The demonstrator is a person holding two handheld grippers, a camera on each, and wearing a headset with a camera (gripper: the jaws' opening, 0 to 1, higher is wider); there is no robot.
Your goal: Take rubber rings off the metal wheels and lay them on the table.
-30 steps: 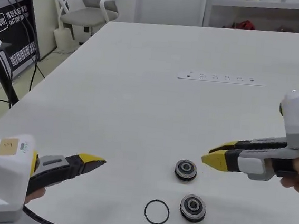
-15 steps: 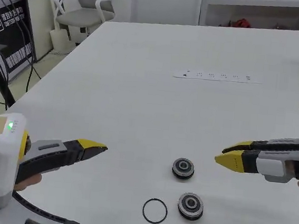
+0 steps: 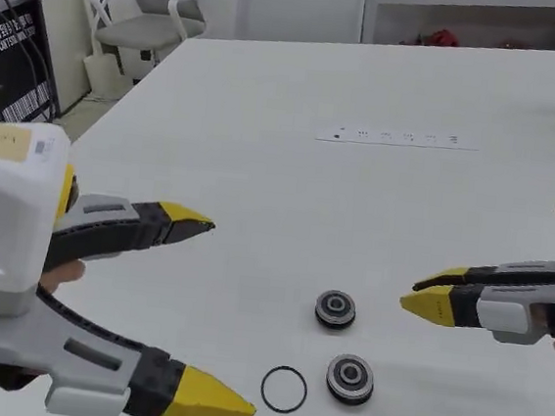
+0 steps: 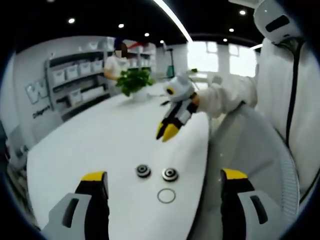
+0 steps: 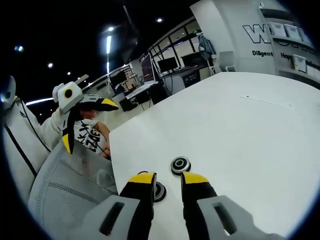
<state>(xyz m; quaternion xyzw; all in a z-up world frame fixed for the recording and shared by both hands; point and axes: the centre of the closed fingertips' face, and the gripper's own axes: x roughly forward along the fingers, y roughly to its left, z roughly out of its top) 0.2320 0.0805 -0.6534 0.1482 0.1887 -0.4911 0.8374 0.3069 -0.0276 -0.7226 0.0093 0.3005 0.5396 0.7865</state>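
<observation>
Two metal wheels (image 3: 335, 309) (image 3: 349, 379) lie on the white table (image 3: 264, 148), with a loose black rubber ring (image 3: 284, 389) flat just left of the nearer one. My left gripper (image 3: 213, 317) is open wide to the left of them, with nothing between its jaws. Its own view looks at both wheels (image 4: 143, 171) (image 4: 170, 174) and the ring (image 4: 166, 196) between its spread jaws (image 4: 164, 176). My right gripper (image 3: 415, 292) hovers right of the farther wheel, open by a narrow gap and holding nothing. Past its jaws (image 5: 169, 181) I see one wheel (image 5: 180, 164) and part of the other (image 5: 160, 192).
A flat white strip with small marks (image 3: 397, 137) lies farther back on the table. An office chair (image 3: 148, 19) stands beyond the table's left edge. Shelves run along the back wall. A person stands by a plant (image 4: 135, 80) far off.
My left gripper has risen and opened wide; its second jaw now shows at the bottom. The right gripper has drifted slightly right. Wheels and ring stay put.
</observation>
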